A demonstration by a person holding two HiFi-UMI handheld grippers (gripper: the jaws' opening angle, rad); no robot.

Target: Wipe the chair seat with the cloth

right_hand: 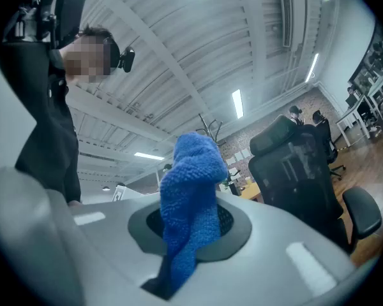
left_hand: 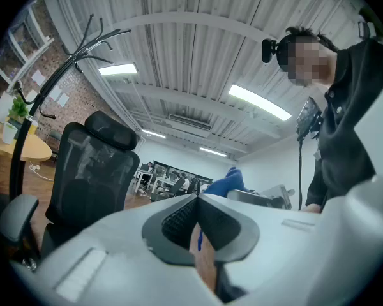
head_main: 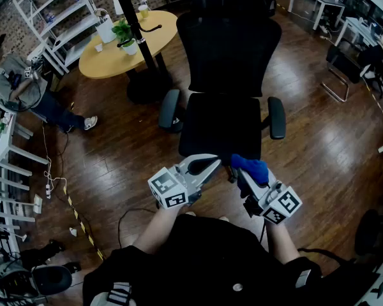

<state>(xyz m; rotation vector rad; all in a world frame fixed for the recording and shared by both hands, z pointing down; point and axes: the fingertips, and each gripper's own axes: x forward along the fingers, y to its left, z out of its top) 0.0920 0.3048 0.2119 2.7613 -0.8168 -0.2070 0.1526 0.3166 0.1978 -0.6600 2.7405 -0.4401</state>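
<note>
The black office chair stands just ahead of me, and its seat is bare. My right gripper is shut on a blue cloth, held at the seat's front edge. In the right gripper view the blue cloth bunches up out of the shut right gripper, with the chair off to the right. My left gripper hovers beside it to the left, its jaws pressed together with nothing held. The left gripper view shows the left gripper, the chair at left and the cloth beyond.
A round yellow table with a potted plant and a coat stand sits behind the chair to the left. White shelving and a seated person are at far left. Desks and a metal chair frame stand at right.
</note>
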